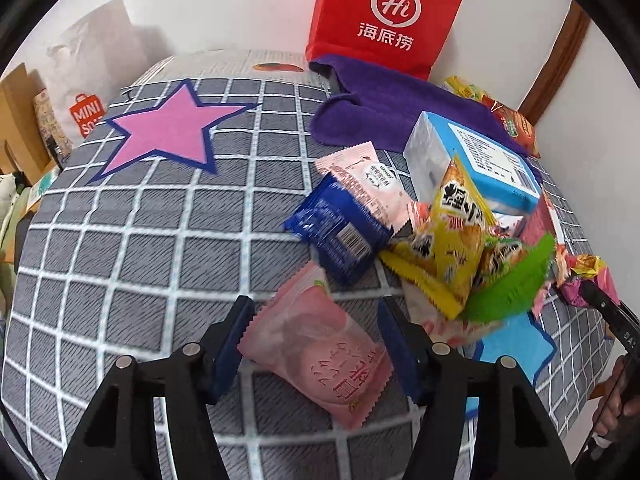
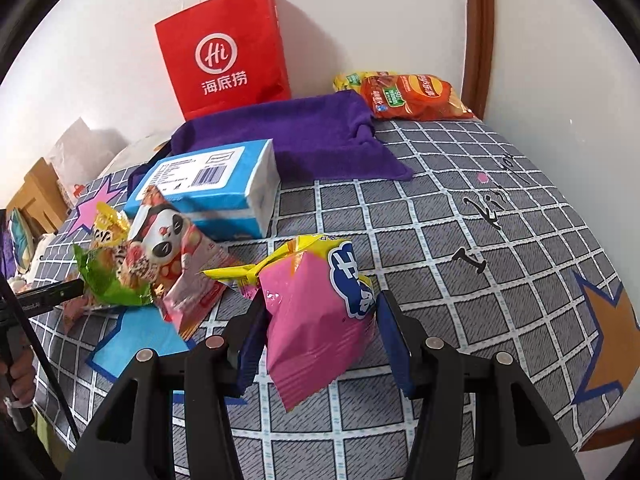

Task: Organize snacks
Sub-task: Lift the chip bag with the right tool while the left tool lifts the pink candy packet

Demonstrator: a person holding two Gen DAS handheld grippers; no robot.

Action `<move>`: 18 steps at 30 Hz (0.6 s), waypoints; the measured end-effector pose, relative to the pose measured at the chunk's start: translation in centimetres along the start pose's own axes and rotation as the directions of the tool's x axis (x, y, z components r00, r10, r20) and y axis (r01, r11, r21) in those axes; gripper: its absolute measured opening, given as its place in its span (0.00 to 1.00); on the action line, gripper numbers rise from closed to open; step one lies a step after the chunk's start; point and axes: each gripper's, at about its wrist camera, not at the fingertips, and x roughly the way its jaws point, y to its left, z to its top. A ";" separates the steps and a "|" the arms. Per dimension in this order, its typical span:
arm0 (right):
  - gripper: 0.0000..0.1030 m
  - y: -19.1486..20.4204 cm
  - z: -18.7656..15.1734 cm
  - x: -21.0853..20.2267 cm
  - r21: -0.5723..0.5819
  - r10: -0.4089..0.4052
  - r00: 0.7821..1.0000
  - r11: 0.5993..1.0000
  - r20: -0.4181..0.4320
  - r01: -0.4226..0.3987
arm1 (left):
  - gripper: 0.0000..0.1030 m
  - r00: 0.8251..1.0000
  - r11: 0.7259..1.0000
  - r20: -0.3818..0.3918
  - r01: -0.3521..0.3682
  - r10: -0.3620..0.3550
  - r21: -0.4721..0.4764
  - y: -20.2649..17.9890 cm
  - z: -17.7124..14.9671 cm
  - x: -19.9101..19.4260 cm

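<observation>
In the left wrist view my left gripper (image 1: 316, 320) is open around a pale pink snack packet (image 1: 320, 360) that lies on the bed; its fingers stand apart from the packet's sides. A blue packet (image 1: 340, 232), a pink sachet (image 1: 368, 184) and a pile of yellow and green packets (image 1: 464, 256) lie beyond. In the right wrist view my right gripper (image 2: 320, 316) holds a pink and yellow snack bag (image 2: 316, 320) between its blue pads, touching both sides. A panda packet (image 2: 168, 248) lies to its left.
A red paper bag (image 2: 228, 52) stands at the wall behind a purple towel (image 2: 304, 136). A blue tissue box (image 2: 224, 184) sits mid-bed. Orange and yellow chip bags (image 2: 412, 96) lie at the far right corner. The checked bedcover (image 2: 460, 240) spreads to the right.
</observation>
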 end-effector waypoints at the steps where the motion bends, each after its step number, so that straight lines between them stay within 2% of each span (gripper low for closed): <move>1: 0.51 0.2 -0.1 0.0 -0.005 -0.003 1.000 1.000 -0.001 0.003 | 0.68 1.000 1.000 -0.001 -0.010 0.010 -0.004 0.2 -0.2 -0.2; 2: 0.51 0.3 -0.3 -0.1 -0.008 -0.005 1.000 1.000 -0.002 0.005 | 0.74 1.000 1.000 -0.004 -0.021 0.021 -0.006 0.3 -0.3 -0.4; 3: 0.51 0.4 -0.5 -0.1 -0.011 -0.003 1.000 1.000 -0.005 0.003 | 0.74 0.999 0.999 -0.001 -0.033 0.033 -0.005 0.4 -0.5 -0.6; 6: 0.51 0.7 -1.0 -0.2 -0.032 -0.015 1.000 0.999 -0.010 0.015 | 0.74 0.998 0.998 -0.011 -0.056 0.056 -0.008 0.7 -1.3 -1.1; 11: 0.53 1.1 -1.6 -0.3 -0.063 -0.037 0.999 0.997 -0.010 0.036 | 0.74 0.999 0.999 -0.013 -0.037 0.037 -0.029 1.0 -2.1 -1.5; 16: 0.59 1.2 -1.8 0.2 -0.089 -0.068 0.997 0.994 -0.024 0.066 | 0.74 1.000 1.000 -0.012 -0.019 0.019 -0.008 0.3 -1.4 -0.7; 18: 0.64 1.2 -1.8 0.2 -0.100 -0.076 0.997 0.992 -0.019 0.074 | 0.74 0.999 0.999 -0.013 -0.034 0.034 0.013 -0.1 -1.2 -0.2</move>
